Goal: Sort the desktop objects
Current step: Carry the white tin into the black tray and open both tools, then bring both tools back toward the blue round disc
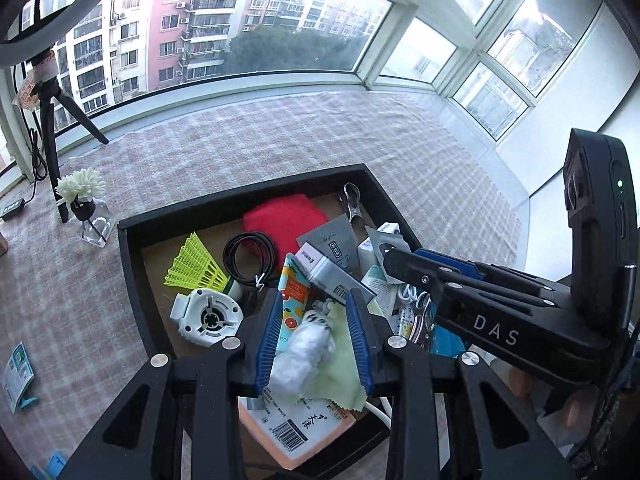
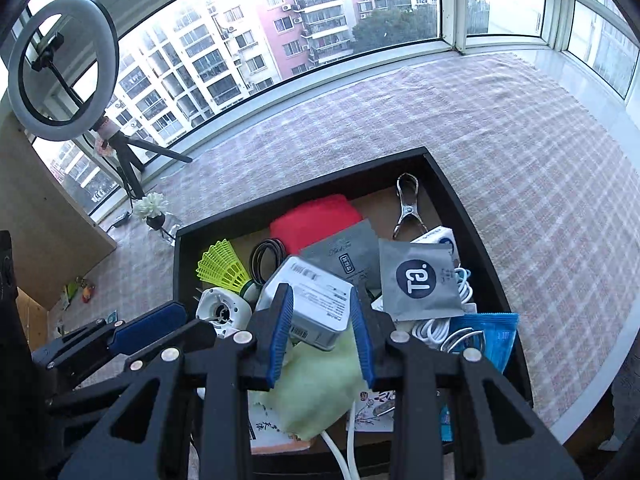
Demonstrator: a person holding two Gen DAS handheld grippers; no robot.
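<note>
A black tray full of clutter sits on the checked cloth. My left gripper hangs over its near part, jaws around a white plastic-wrapped bundle lying on a pale green cloth; contact is unclear. My right gripper is shut on a white and grey box, lifted over the same green cloth. In the left wrist view the box shows held at the right gripper's tip.
In the tray lie a yellow shuttlecock, a black cable coil, a red cloth, a white round device, a metal clip, grey sachets, a white cable and a blue packet. A flower vase and ring-light tripod stand left.
</note>
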